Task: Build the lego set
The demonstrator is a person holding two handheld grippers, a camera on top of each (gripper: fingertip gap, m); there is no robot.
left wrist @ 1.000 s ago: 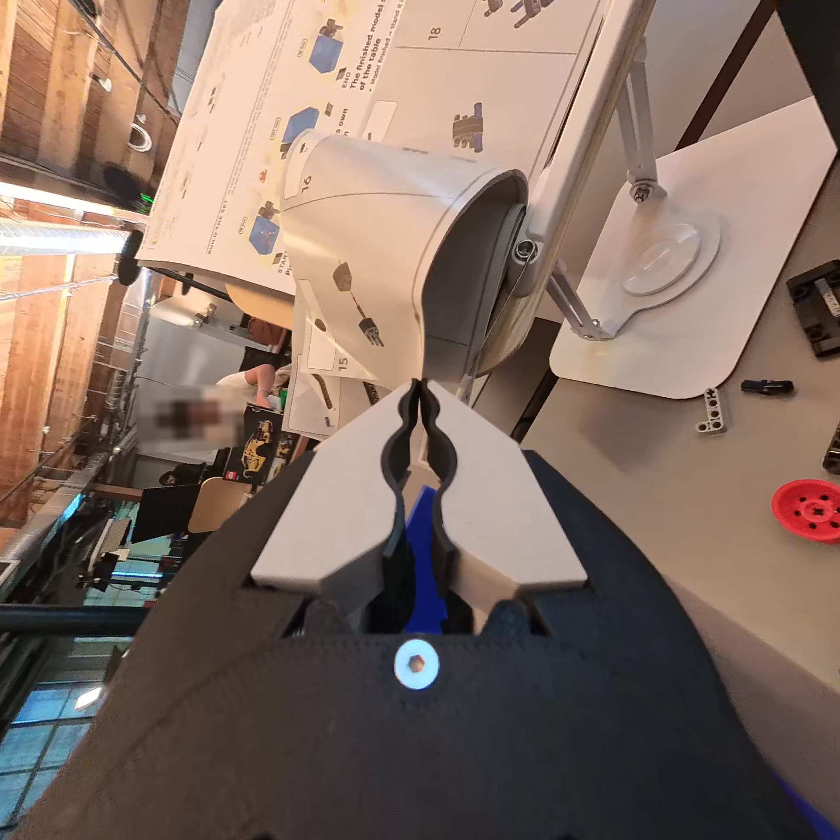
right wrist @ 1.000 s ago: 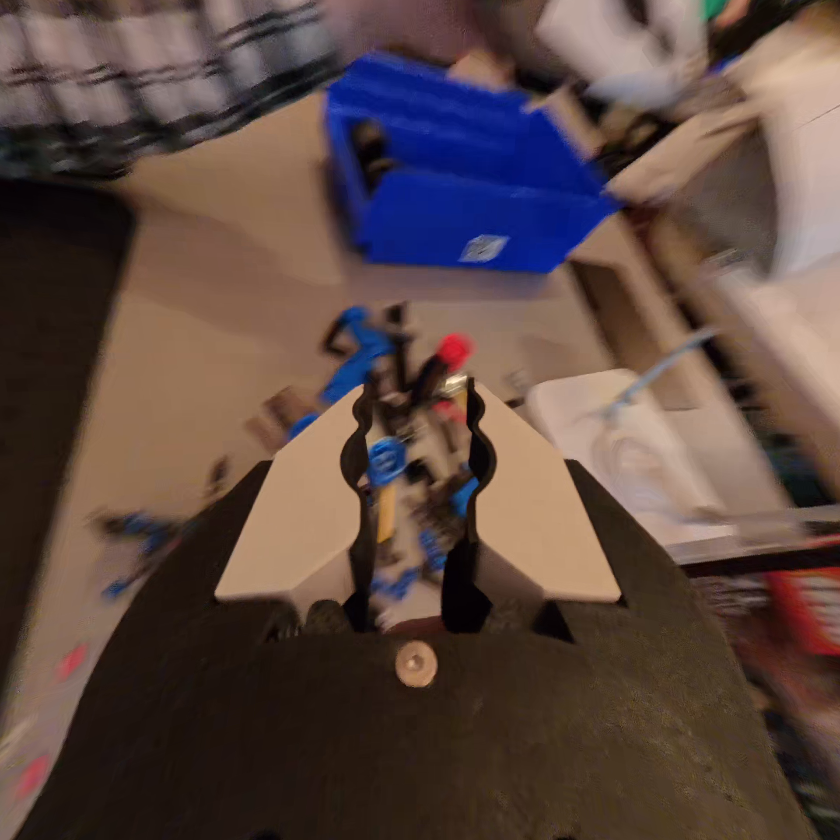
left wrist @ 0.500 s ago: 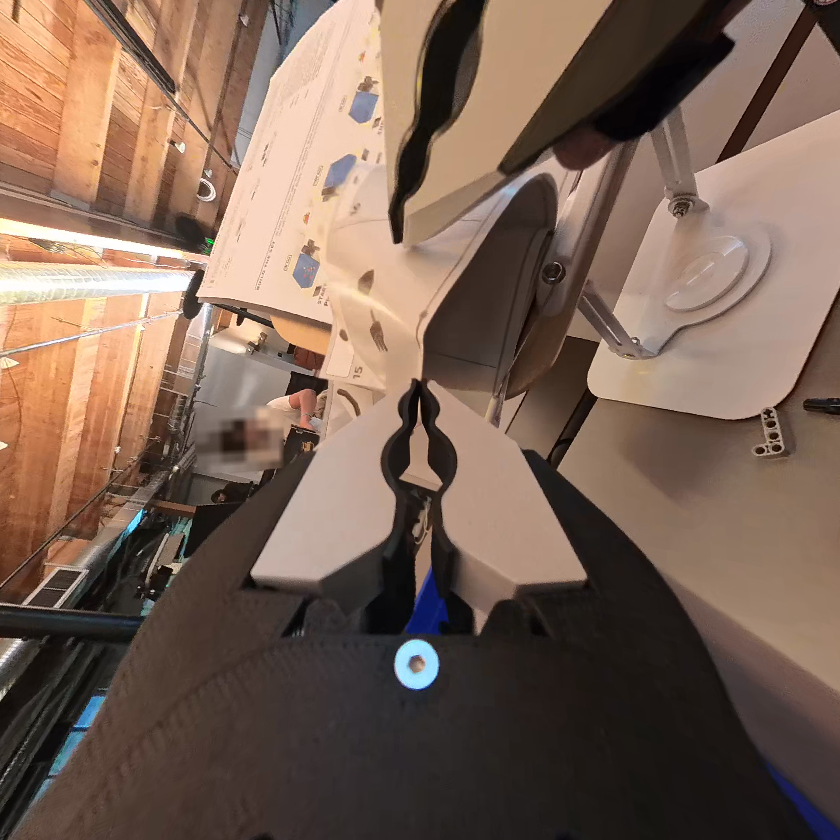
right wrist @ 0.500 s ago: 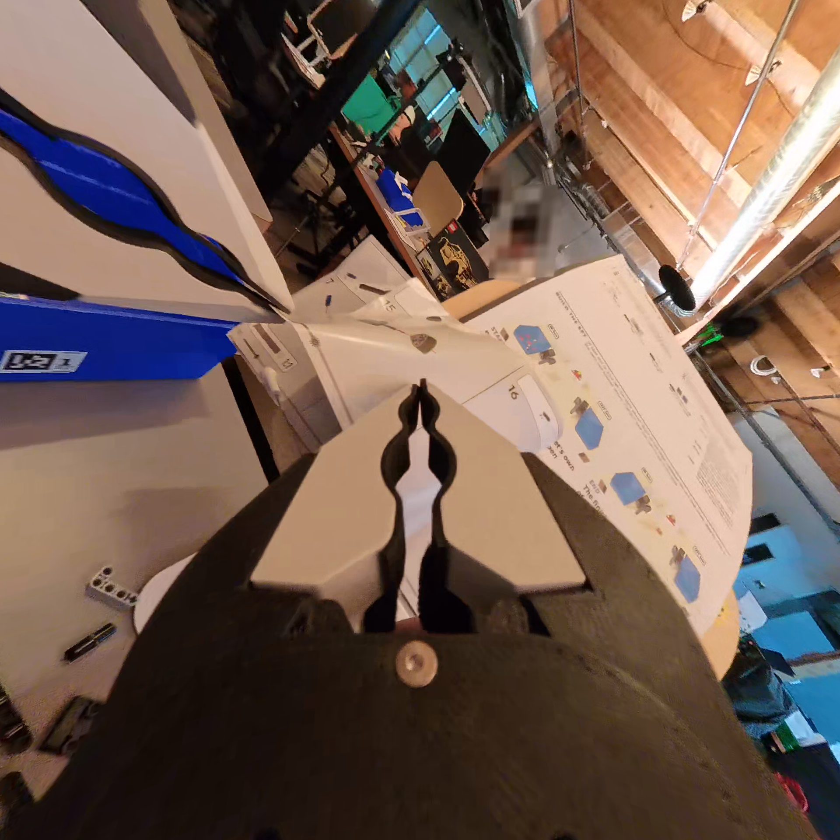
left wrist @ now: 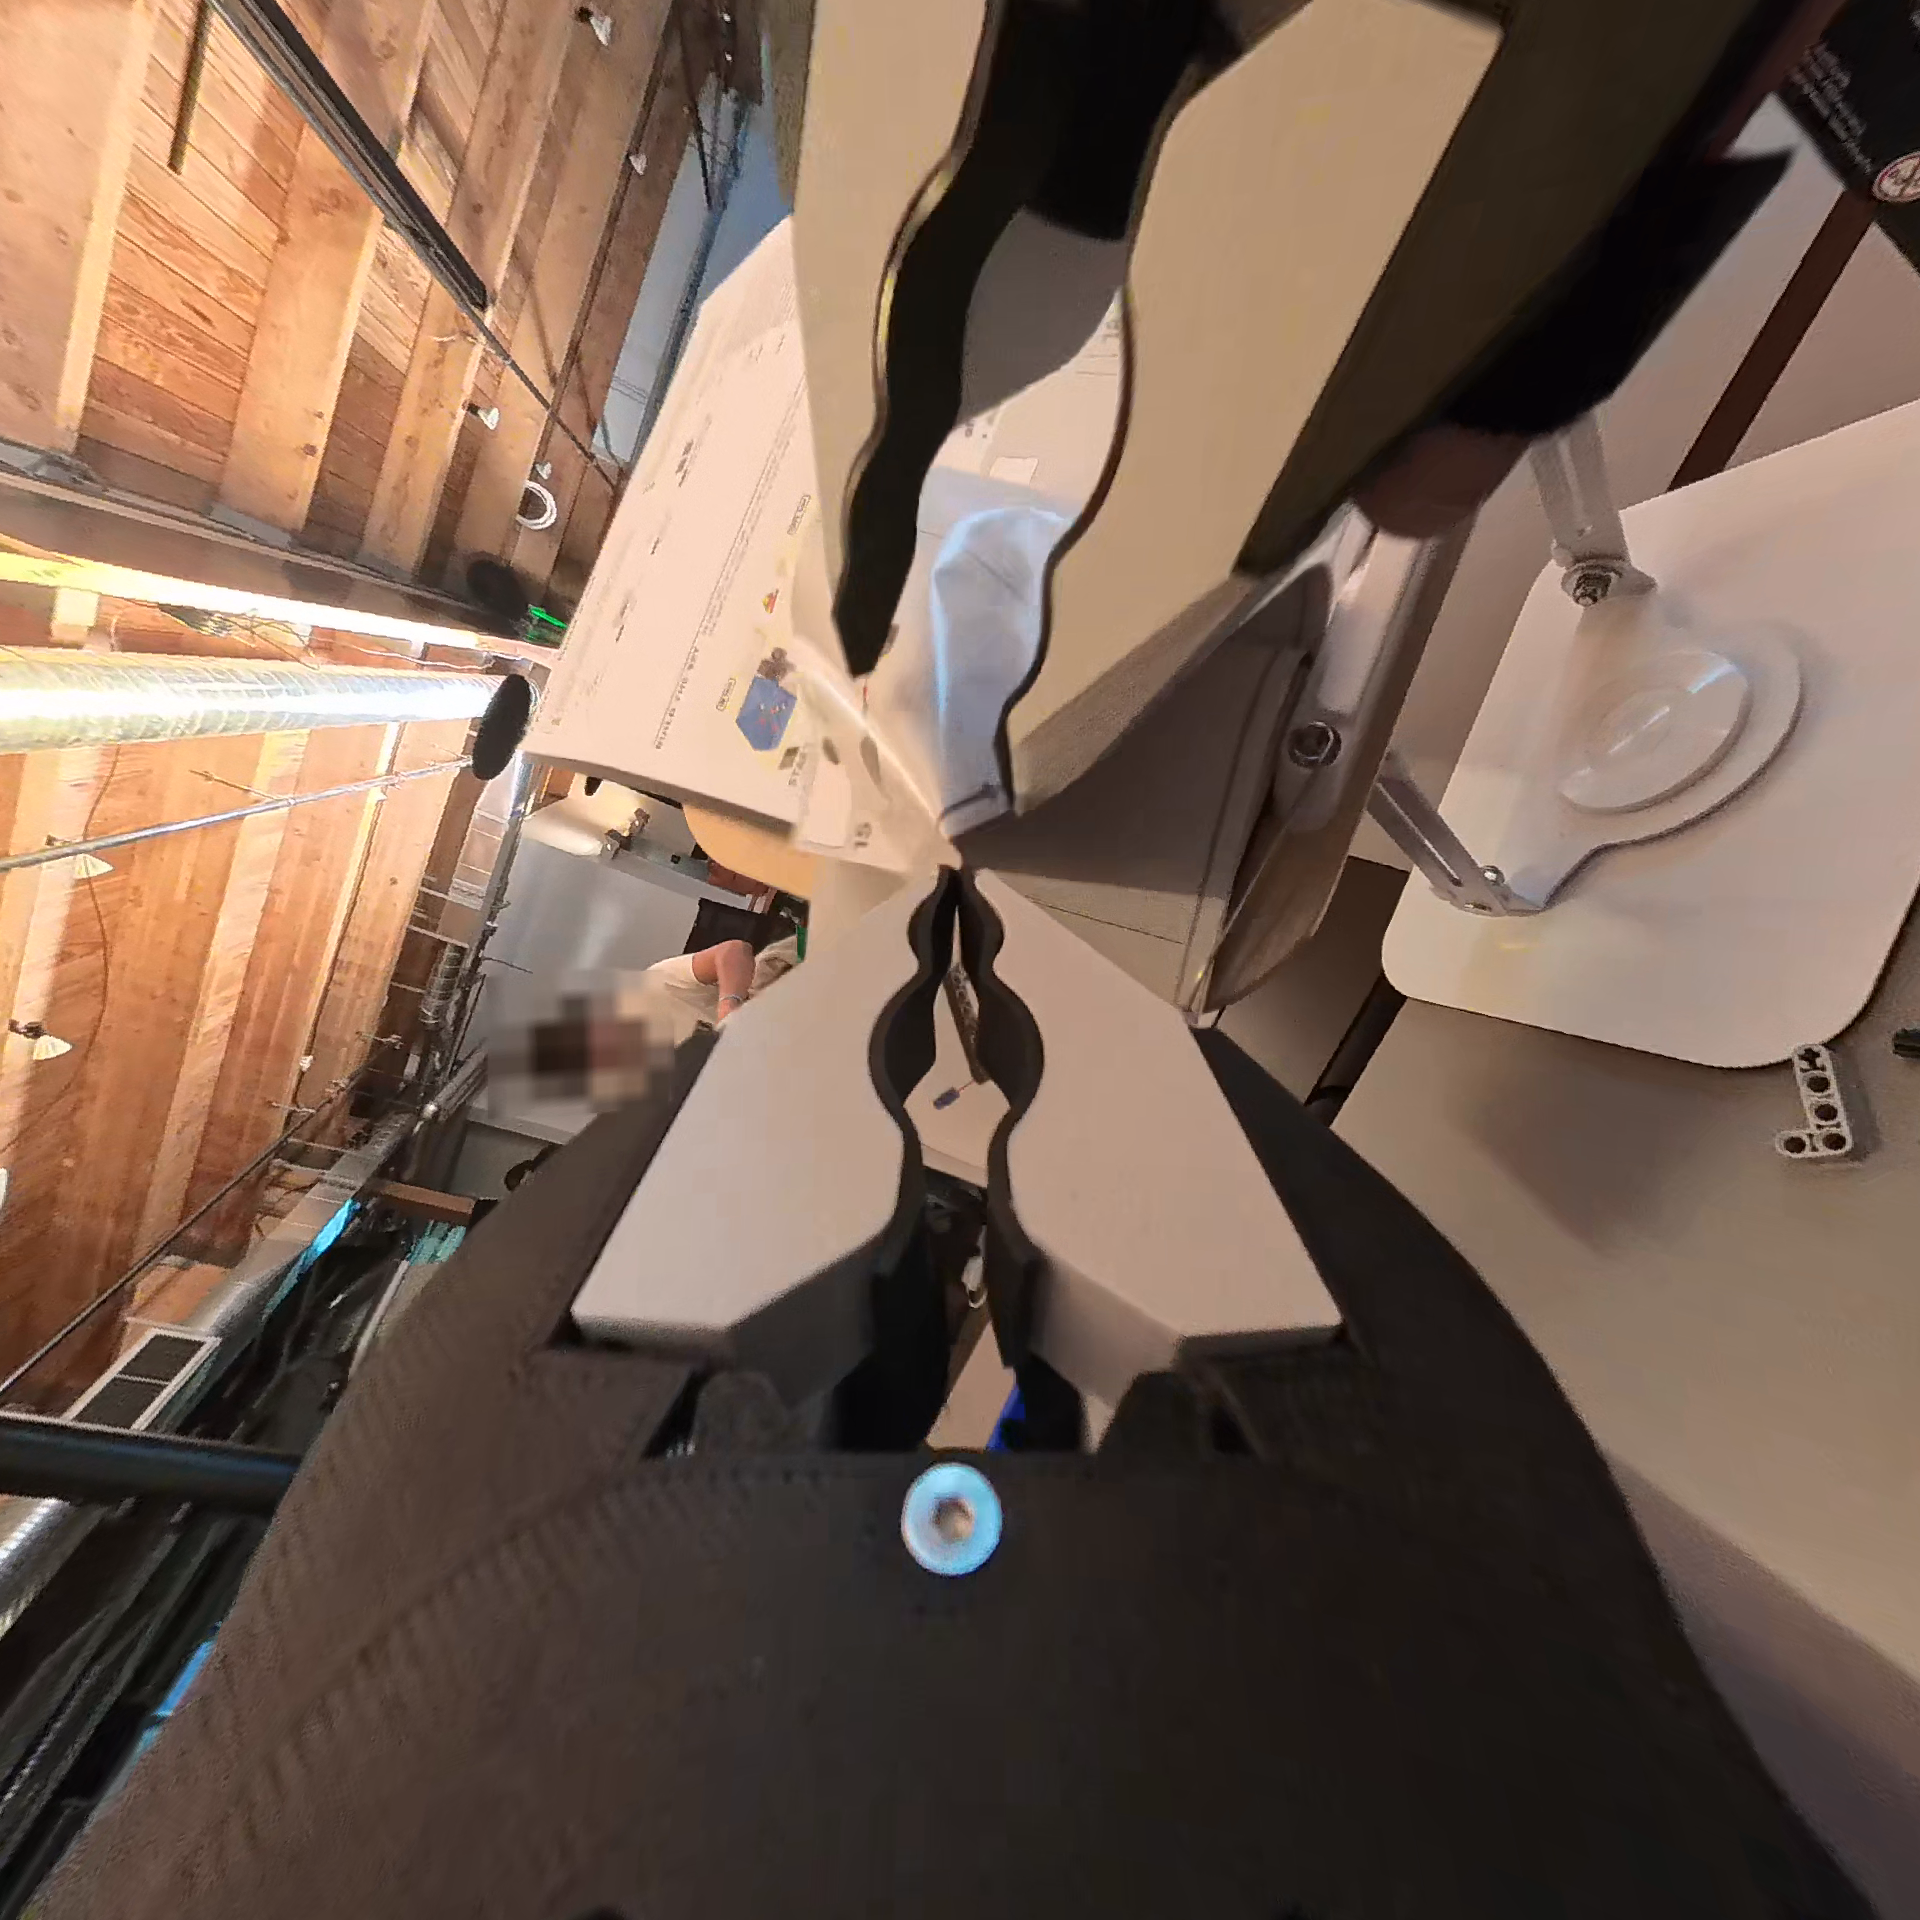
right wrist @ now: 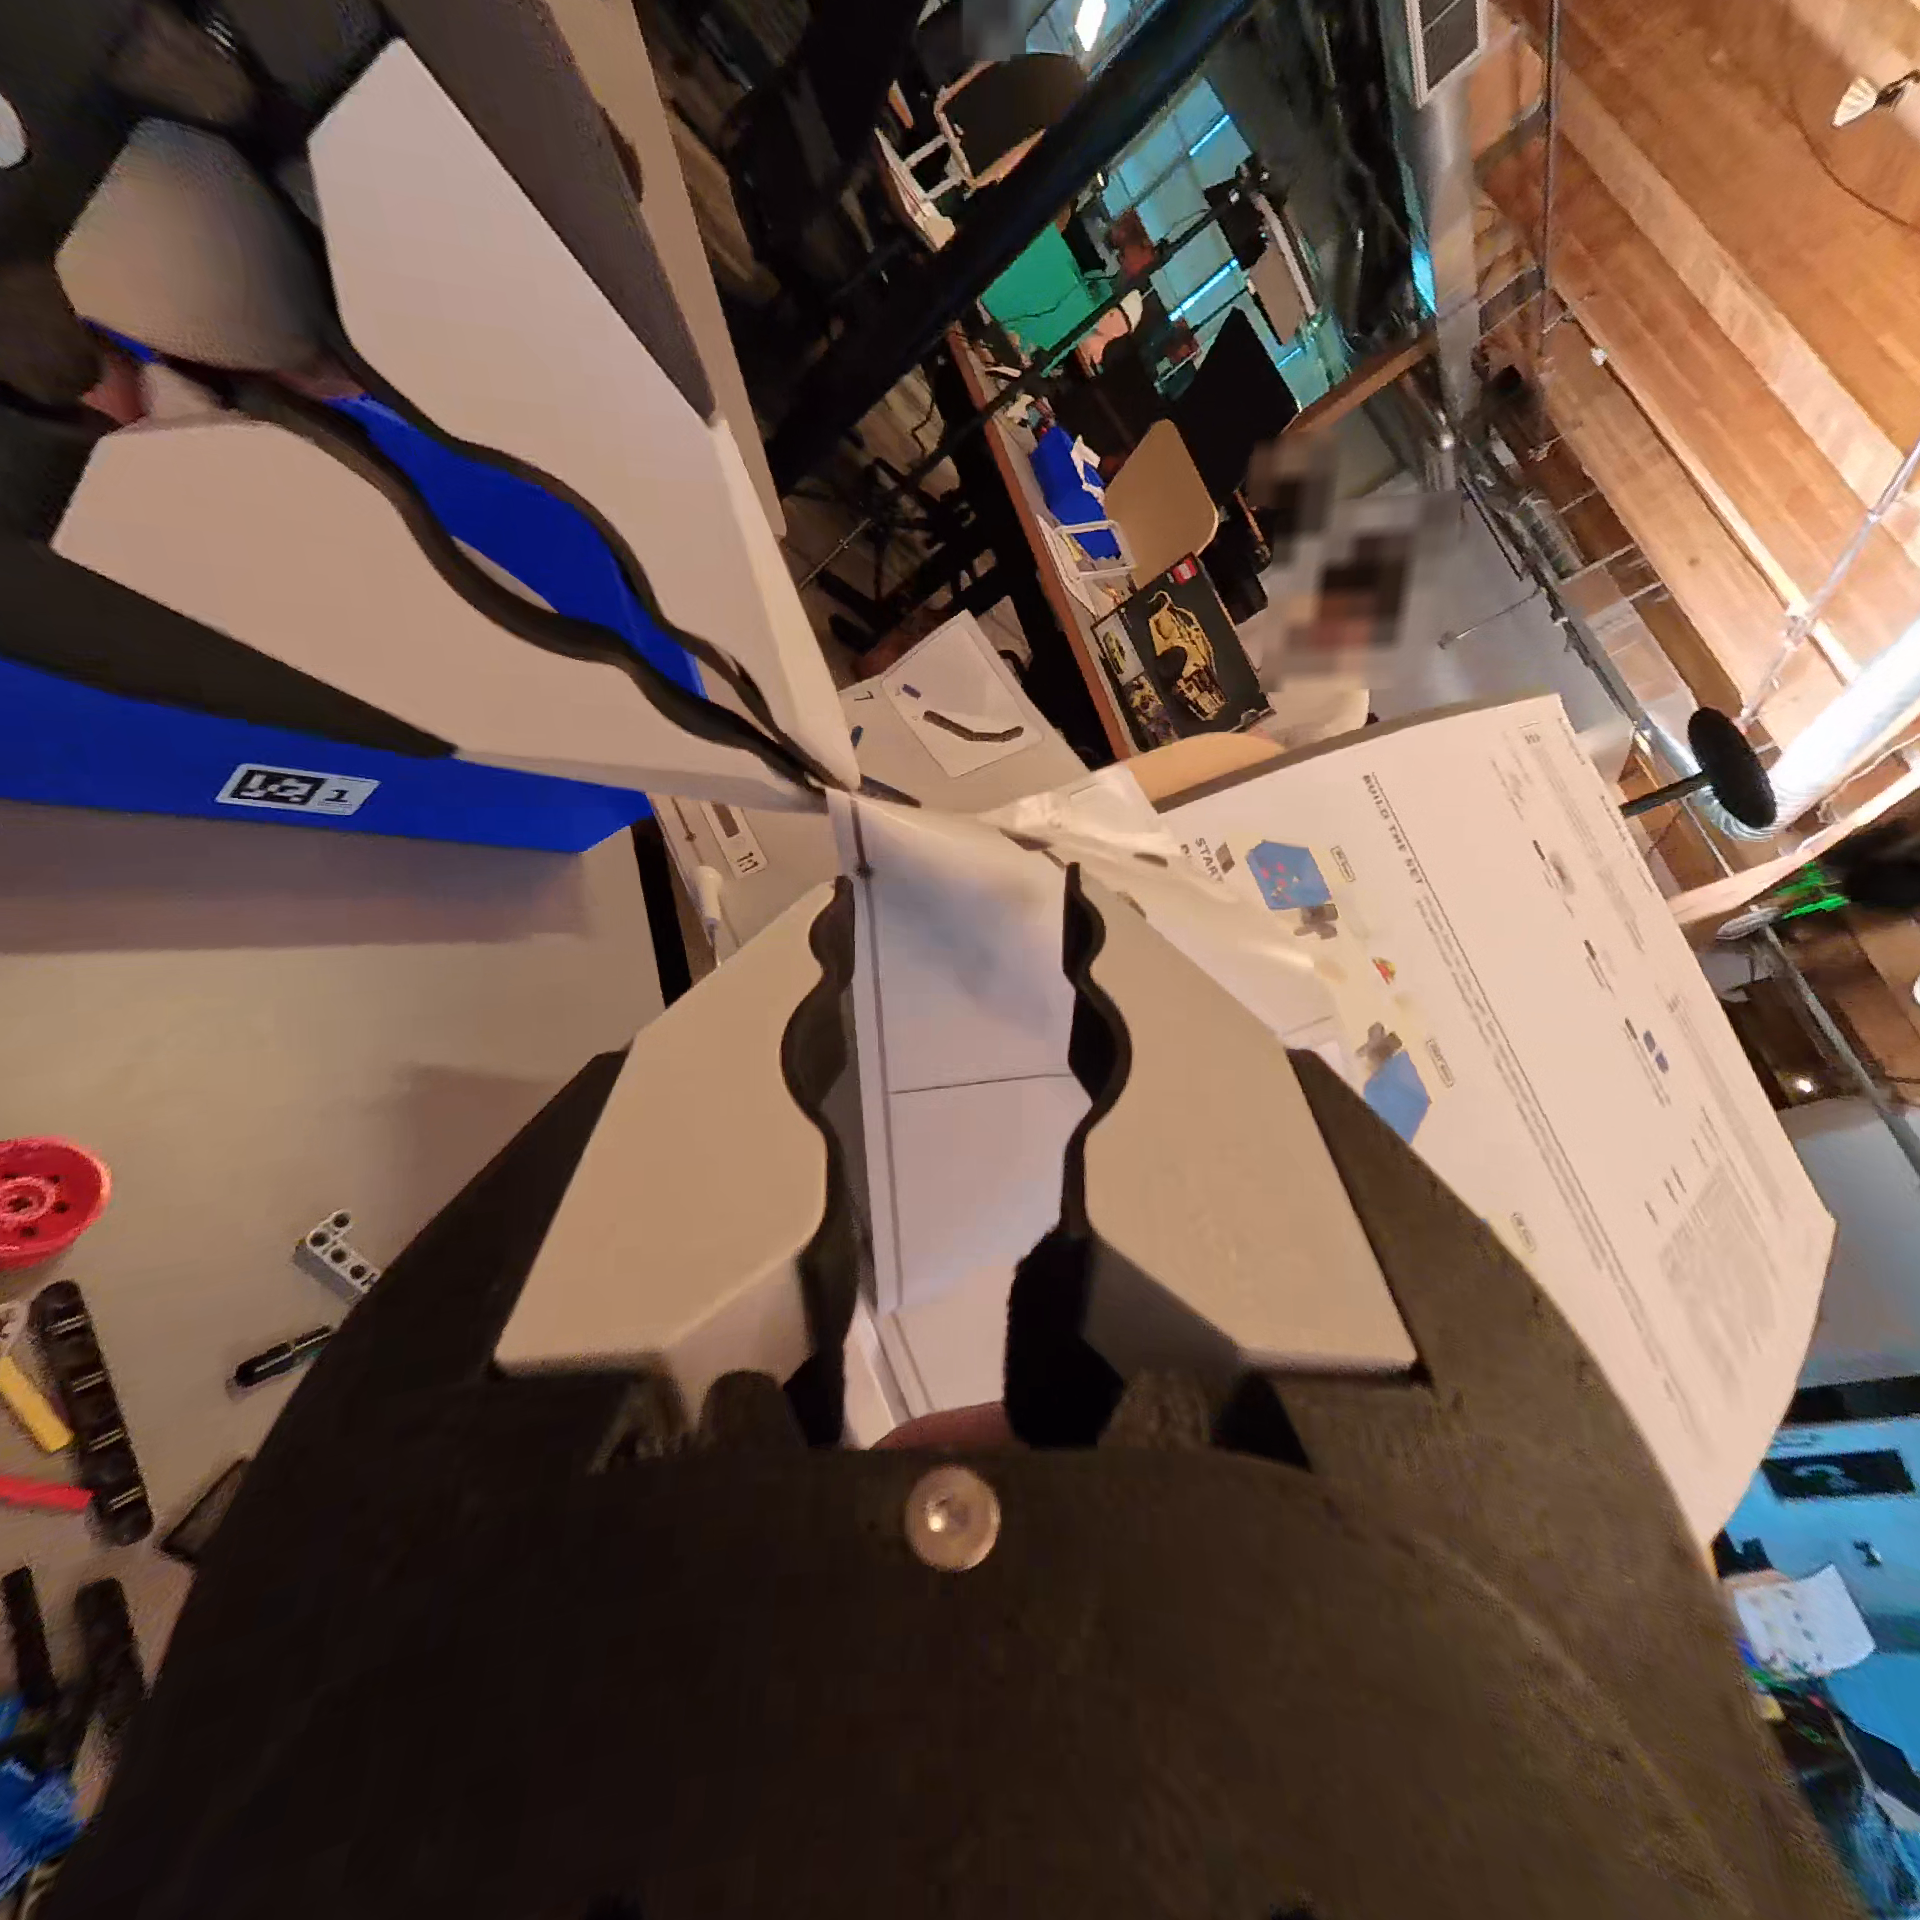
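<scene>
Since half a second ago the right gripper (right wrist: 961, 904) has spread its jaws apart and closed in on the curled page of the instruction booklet (right wrist: 966, 997), which now lies between its fingers without being pinched. The left gripper (left wrist: 953, 883) has its tips pressed together on the page's edge (the same sheet, seen from the other side). The booklet rests on a white stand (left wrist: 1662, 727) on the grey table (left wrist: 1558, 1299). Loose pieces lie on the table: a grey angled piece (right wrist: 335, 1255), a red wheel (right wrist: 42, 1195) and black beams (right wrist: 88, 1392).
</scene>
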